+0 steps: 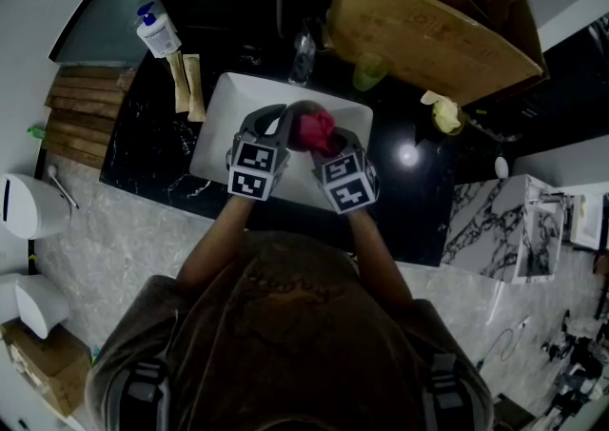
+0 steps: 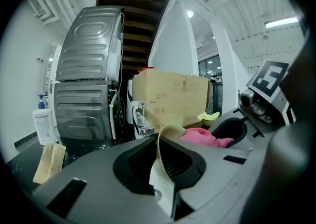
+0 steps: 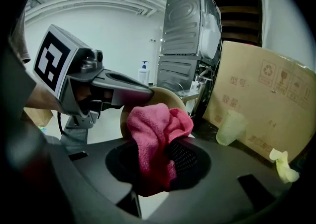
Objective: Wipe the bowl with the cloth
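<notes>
Two tools, left tool [image 2: 167, 161] clamping bowl [image 2: 160, 171] rim, right tool [image 3: 158, 161] pinching pink cloth [image 3: 152, 129], bowl unclear overhead

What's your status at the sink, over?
Left gripper shut on bowl rim. Right gripper shut on pink cloth, against the bowl. Nothing between them.

Ahead of me a white basin [image 1: 217, 125] sits in the black marbled desk [image 1: 143, 151], with a chrome tap [image 1: 303, 56] at its far edge. To my left a white pump bottle [image 1: 157, 34] stands beside two tan packets [image 1: 187, 87]. Behind the tap is a pale green cup [image 1: 370, 71], just before a big cardboard box [image 1: 433, 34]. A crumpled yellow rag [image 1: 446, 115] lies to my right, and a steel machine [image 2: 89, 60] rises at the back.
</notes>
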{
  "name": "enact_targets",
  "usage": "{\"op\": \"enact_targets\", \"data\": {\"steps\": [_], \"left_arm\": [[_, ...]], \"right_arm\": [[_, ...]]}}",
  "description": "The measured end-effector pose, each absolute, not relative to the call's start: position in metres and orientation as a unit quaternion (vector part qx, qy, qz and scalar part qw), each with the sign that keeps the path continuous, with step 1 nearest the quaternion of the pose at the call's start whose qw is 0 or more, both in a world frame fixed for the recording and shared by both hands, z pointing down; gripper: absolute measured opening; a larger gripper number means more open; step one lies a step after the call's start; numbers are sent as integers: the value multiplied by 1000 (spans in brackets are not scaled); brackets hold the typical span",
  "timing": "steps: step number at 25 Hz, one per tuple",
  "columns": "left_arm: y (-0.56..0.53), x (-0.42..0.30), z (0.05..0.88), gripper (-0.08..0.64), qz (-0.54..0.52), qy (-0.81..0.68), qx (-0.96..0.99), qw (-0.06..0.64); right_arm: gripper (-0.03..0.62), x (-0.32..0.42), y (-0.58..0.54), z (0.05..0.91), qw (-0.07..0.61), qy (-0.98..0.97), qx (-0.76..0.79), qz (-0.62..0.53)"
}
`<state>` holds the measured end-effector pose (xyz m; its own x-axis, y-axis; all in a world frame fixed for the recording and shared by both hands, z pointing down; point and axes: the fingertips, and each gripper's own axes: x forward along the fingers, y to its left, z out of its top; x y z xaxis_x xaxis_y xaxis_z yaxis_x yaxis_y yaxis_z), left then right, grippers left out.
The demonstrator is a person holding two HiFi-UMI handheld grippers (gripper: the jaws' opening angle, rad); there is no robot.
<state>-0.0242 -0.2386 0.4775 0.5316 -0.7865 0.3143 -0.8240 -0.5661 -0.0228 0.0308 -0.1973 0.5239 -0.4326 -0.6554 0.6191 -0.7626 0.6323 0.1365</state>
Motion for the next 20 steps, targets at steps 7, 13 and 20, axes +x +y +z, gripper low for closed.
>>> {"op": "enact_targets", "data": {"steps": [7, 13, 20], "left_arm": [[-236, -19, 476, 34, 142, -452, 878, 72], [-230, -5, 477, 35, 141, -426, 890, 77], [-231, -13, 481, 30, 141, -430, 888, 79]], "right_arm": [[113, 23, -194, 526, 298, -852, 411, 125], [112, 12, -189, 528, 258, -867, 389, 177], [112, 3, -183, 518, 196, -889, 355, 212]]}}
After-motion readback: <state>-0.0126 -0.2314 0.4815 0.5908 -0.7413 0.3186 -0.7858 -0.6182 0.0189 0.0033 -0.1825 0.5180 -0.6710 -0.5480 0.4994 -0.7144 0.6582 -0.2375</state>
